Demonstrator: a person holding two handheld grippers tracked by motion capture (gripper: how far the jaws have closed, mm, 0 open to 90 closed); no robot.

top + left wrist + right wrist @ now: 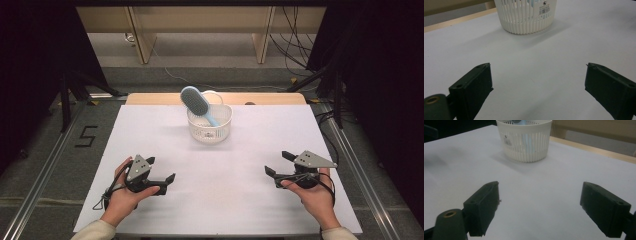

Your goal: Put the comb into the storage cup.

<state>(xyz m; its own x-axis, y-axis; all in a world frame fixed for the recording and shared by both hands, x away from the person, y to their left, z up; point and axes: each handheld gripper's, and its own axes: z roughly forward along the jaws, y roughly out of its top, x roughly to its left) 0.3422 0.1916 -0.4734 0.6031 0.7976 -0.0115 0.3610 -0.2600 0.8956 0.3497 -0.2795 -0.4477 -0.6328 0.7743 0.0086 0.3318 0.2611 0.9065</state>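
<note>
One blue hairbrush (197, 104) standing tilted in one white slatted basket (210, 131) at the table's (220, 200) far middle, its head clear from above, a barcode label facing both gripper views, left gripper (161, 170) and right gripper (276, 163) spread wide, holding nothing, well apart.

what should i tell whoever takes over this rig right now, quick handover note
Left gripper: open, holding nothing, resting low on the white table at the near left.
Right gripper: open, holding nothing, at the near right.
Things: the blue hairbrush stands tilted in the white basket, head up and sticking out over the rim, handle down inside. The basket sits at the far middle of the table, apart from both grippers.
Done: the brush is in the basket.
Left: judging by this, little or nothing; neither gripper is reaching for anything. If the brush is to come out, the start is a reach forward to the basket.
</note>
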